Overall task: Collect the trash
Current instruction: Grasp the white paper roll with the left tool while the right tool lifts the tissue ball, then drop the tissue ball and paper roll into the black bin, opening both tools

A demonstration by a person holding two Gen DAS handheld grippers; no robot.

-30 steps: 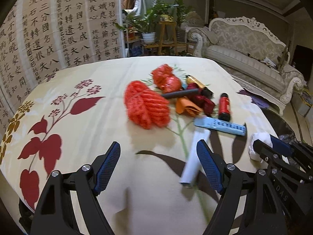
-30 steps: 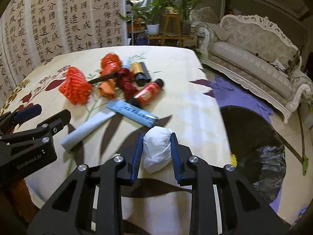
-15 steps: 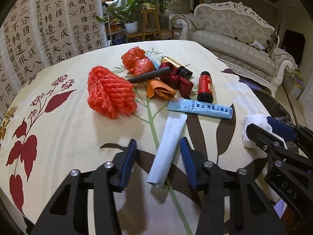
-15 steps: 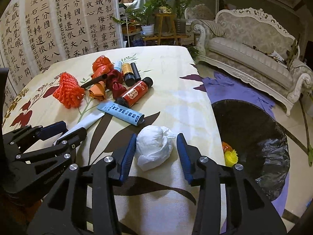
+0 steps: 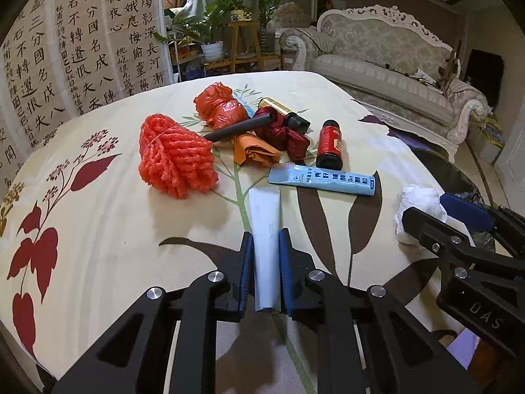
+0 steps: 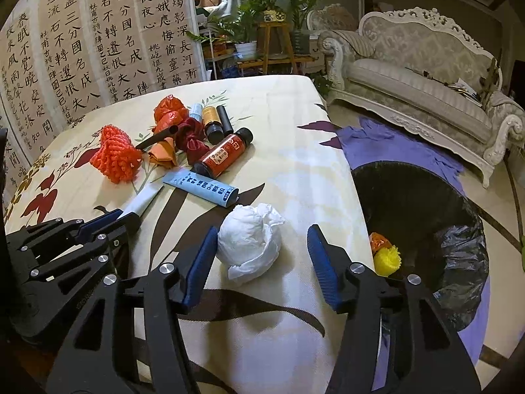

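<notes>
My left gripper (image 5: 265, 241) is shut on the near end of a pale rolled tube (image 5: 265, 211) that lies on the flowered tablecloth (image 5: 108, 229). The right gripper (image 6: 262, 233) straddles a crumpled white tissue wad (image 6: 251, 243) near the table's right edge. Its jaws are opening and the wad rests on the cloth between them, free of the right pad. Beyond lie a blue sachet (image 5: 323, 180), a red bottle (image 5: 329, 144), an orange-red foam net (image 5: 177, 157) and a red plastic bag (image 5: 218, 105). In the right wrist view the left gripper (image 6: 121, 216) shows at lower left, clamping the tube.
A bin lined with a black bag (image 6: 426, 213) stands on the floor just past the table's right edge, with a yellow scrap (image 6: 387, 259) inside. An ornate sofa (image 6: 420, 75) is behind it. A calligraphy screen (image 5: 82, 59) and potted plants (image 5: 213, 32) stand beyond the table.
The left gripper came forward over the pale tube and closed on it. The right jaws, earlier tight on the tissue wad, have spread apart and the wad stays on the cloth.
</notes>
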